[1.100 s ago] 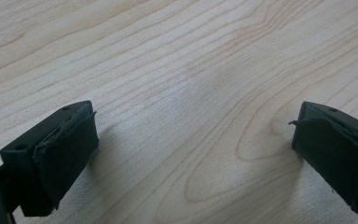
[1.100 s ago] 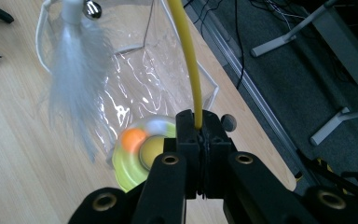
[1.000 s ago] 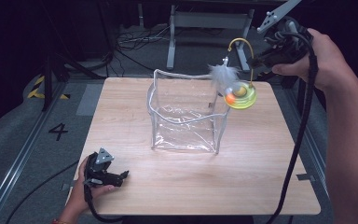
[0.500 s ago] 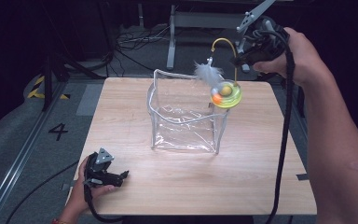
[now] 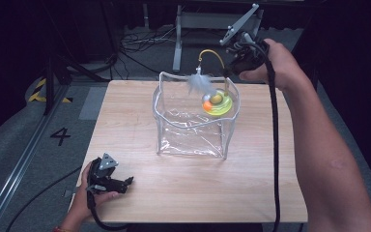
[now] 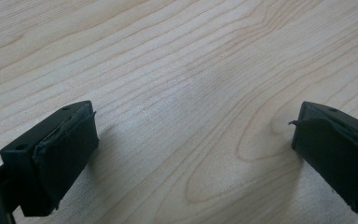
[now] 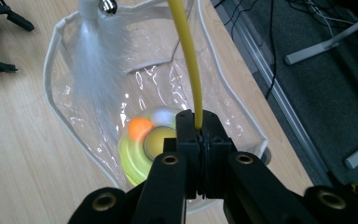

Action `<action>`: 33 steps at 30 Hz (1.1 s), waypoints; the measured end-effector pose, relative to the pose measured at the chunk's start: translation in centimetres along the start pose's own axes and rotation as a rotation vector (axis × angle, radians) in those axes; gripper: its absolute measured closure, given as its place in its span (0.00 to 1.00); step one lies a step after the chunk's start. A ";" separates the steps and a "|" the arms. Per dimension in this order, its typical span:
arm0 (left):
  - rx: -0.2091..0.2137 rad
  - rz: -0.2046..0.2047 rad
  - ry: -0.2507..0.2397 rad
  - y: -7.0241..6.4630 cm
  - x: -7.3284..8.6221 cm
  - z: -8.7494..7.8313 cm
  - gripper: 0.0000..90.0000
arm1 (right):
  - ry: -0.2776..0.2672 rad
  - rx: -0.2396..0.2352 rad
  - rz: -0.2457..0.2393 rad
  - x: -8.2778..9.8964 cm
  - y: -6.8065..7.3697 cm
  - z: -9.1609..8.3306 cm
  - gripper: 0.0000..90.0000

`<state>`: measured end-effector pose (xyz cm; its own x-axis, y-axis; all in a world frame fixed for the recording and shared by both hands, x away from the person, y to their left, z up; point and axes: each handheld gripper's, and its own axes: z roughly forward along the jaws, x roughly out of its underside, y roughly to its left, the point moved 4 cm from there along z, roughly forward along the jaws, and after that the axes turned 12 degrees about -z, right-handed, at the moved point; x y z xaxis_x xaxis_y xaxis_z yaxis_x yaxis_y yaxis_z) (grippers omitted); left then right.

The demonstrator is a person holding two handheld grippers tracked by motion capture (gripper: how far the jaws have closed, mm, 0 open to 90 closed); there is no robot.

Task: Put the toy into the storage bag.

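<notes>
A clear plastic bag stands open on the wooden table. My right gripper is shut on the yellow arched wire of a cat toy. The toy's yellow-green disc, carrying an orange and a pale ball, hangs in the bag's mouth at its far right corner, with a white feather beside it. The right gripper view shows the right gripper clamped on the wire above the disc and feather. My left gripper rests open on the near left; its jaws stand wide over bare wood.
The table's right edge runs close beside the bag, with floor, cables and metal stand legs beyond. The right gripper's black cable trails along the forearm over the table's right side.
My right gripper has carried the toy left and down, from above the bag's right side into its mouth. The left gripper has stayed where it was.
</notes>
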<state>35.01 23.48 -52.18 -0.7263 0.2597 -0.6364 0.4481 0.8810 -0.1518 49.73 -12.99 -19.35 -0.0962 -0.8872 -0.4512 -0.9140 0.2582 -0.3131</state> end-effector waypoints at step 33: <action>0.005 0.001 -0.004 0.0 0.0 0.1 0.01 | 0.142 -0.185 -0.019 3.8 3.1 9.5 0.99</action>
<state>35.06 23.45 -52.22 -0.7236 0.2590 -0.6398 0.4515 0.8787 -0.1550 50.29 -11.92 -29.98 -0.1204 -0.9395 -0.3207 -0.9716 0.1779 -0.1561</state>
